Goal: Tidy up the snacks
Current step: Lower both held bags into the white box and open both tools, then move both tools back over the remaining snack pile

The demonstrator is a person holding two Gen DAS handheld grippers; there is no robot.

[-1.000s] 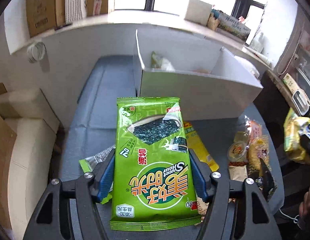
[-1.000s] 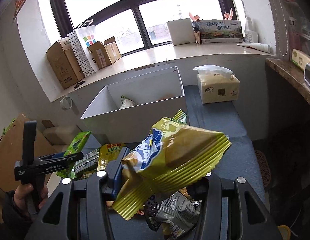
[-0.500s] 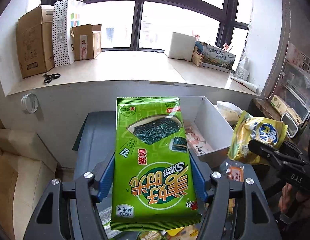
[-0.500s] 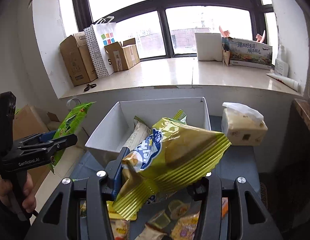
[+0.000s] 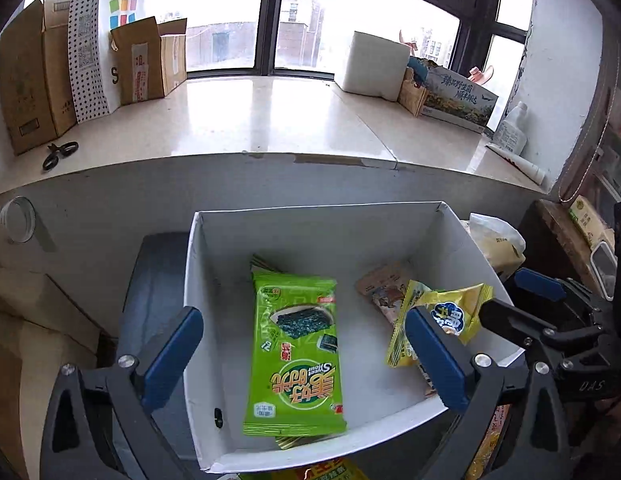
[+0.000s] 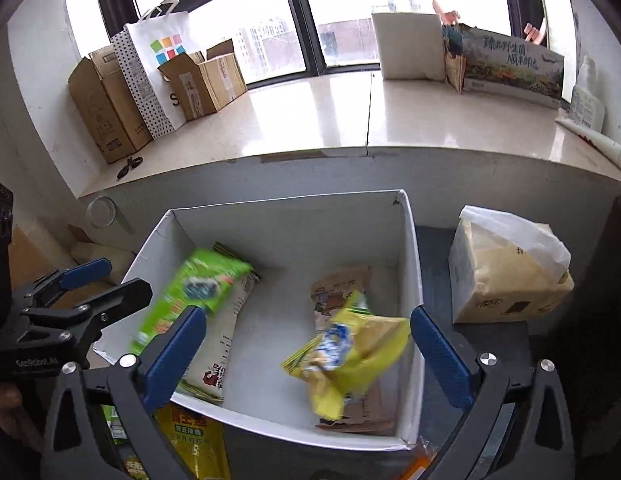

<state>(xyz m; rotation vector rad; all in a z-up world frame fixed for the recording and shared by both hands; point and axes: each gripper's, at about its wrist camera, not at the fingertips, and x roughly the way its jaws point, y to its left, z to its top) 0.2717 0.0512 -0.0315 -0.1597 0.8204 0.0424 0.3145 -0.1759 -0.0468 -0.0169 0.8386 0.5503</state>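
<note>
A white open box (image 5: 310,232) sits below the window ledge; it also shows in the right wrist view (image 6: 286,216). My left gripper (image 5: 302,348) is open above it, and the green seaweed pack (image 5: 296,356) lies loose inside the box. It appears blurred in the right wrist view (image 6: 190,292). My right gripper (image 6: 306,344) is open over the box, and the yellow chip bag (image 6: 350,356) is loose in the box, blurred. In the left wrist view the chip bag (image 5: 442,320) sits at the box's right side, beside the right gripper (image 5: 522,304). Other packets (image 6: 342,284) lie inside.
A tissue pack (image 6: 506,268) stands right of the box on the dark blue surface. More snack packs (image 6: 194,440) lie in front of the box. Cardboard boxes (image 5: 26,80), a paper bag, scissors (image 5: 58,154) and a bottle sit on the window ledge.
Both grippers moved forward over the white box and opened. The seaweed pack and the chip bag left the jaws and dropped into the box.
</note>
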